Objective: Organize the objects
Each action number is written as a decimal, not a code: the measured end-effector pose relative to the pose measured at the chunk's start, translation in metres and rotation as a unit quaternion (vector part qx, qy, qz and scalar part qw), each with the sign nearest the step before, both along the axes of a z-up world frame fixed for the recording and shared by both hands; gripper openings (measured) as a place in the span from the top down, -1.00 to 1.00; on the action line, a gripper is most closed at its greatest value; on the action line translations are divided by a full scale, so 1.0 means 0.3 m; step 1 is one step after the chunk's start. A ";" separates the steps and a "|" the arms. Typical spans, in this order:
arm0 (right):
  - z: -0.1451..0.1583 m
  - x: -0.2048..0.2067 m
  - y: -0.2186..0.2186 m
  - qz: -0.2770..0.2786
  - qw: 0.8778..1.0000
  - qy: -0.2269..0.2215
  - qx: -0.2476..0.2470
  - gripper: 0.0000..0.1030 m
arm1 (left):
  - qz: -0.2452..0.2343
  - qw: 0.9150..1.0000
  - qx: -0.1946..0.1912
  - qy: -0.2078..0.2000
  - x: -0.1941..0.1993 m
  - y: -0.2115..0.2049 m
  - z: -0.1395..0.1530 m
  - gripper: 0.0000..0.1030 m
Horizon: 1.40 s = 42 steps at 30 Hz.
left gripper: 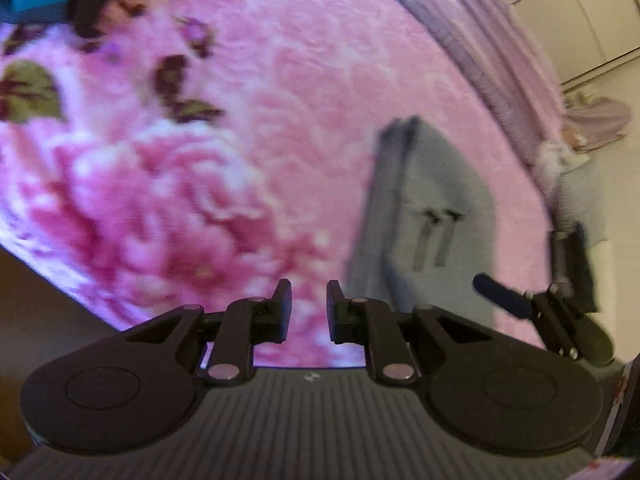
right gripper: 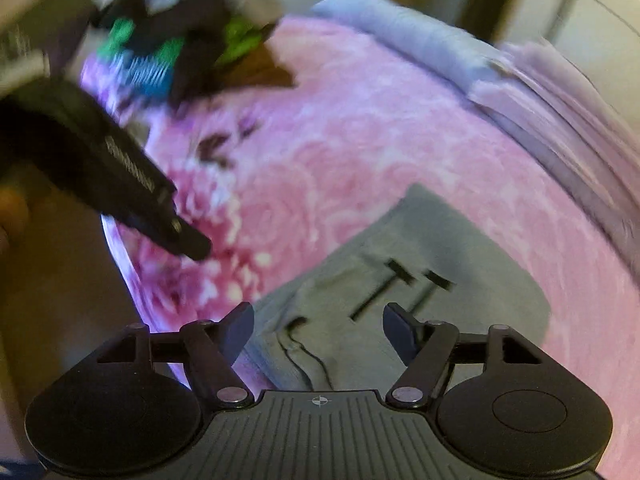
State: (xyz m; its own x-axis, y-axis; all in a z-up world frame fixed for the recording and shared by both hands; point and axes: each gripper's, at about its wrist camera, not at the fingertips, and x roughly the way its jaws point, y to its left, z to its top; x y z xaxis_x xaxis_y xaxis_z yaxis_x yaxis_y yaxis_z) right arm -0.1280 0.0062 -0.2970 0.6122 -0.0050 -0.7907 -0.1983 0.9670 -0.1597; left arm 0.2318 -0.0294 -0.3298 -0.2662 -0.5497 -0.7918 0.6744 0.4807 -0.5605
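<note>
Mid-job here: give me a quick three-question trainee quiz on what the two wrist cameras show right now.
1. True or false: the right gripper grips the grey folded garment.
2. What does the garment lie on? A) pink floral blanket B) wooden table C) tiled floor
3. Which gripper's jaws stand closer together?

Key: 1 false, its jaws are open above it. 2 A. 3 the left gripper, holding nothing.

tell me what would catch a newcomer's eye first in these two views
The bright pink floral blanket fills most of both views. On it lies a folded grey garment with two drawstrings, just ahead of the right gripper, whose jaws stand wide with nothing between them. At the blanket's far left edge sits a blurred dark pile of clothes with green and blue patches.
</note>
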 end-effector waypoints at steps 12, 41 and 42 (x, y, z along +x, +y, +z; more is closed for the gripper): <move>-0.039 0.023 -0.713 -0.403 0.890 0.001 0.211 0.08 | -0.094 0.993 -0.070 -0.034 -0.087 -0.421 -0.016 0.63; -0.102 0.261 -0.666 -0.261 0.955 -0.053 0.132 0.38 | -0.199 0.950 -0.097 -0.218 -0.221 -0.704 0.060 0.86; -0.123 0.276 -0.657 -0.254 0.958 -0.051 0.124 0.38 | -0.209 0.947 -0.086 -0.229 -0.243 -0.728 0.026 0.86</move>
State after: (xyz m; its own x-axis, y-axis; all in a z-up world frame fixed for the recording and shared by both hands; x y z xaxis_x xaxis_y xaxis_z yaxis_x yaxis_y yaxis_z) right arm -0.0452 -0.1908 -0.3338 0.6546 -0.1432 -0.7423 0.3131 0.9451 0.0938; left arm 0.1588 -0.2478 -0.3221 -0.1397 -0.6029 -0.7855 0.9768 0.0463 -0.2092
